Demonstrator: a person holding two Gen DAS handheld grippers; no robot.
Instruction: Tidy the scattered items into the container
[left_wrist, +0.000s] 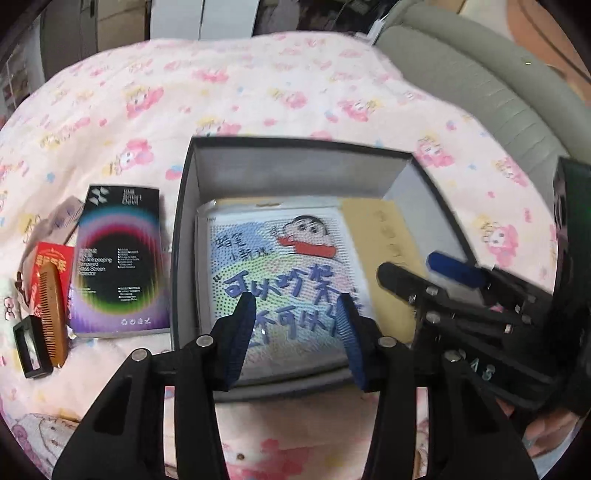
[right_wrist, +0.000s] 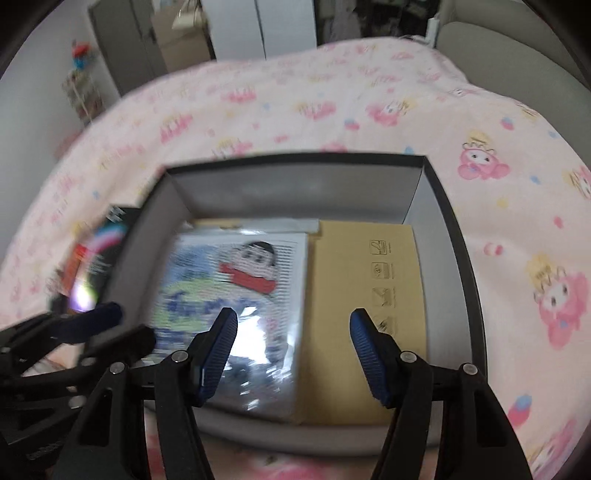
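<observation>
Box (right_wrist: 460, 236) open-topped; cartoon packet (right_wrist: 236, 273), brown envelope (right_wrist: 354, 280) cover floor.

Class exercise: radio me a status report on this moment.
Both grippers, left and right, open, empty, over box. Cartoon packet inside. Comb outside. Nothing blocking.

The pink cartoon-printed cloth bedcover (left_wrist: 258, 92) is soft and matt, and the dark rectangular cardboard box (right_wrist: 458, 236) has matt grey inner walls. Inside it, the cartoon picture in its clear plastic sleeve (right_wrist: 236, 280) is glossy and reflective beside a matt brown cardboard carton (right_wrist: 354, 280). The brown wooden comb (left_wrist: 51, 314) looks smooth and polished, and the black rainbow-printed screen-protector package (left_wrist: 120, 262) has a slight sheen.
</observation>
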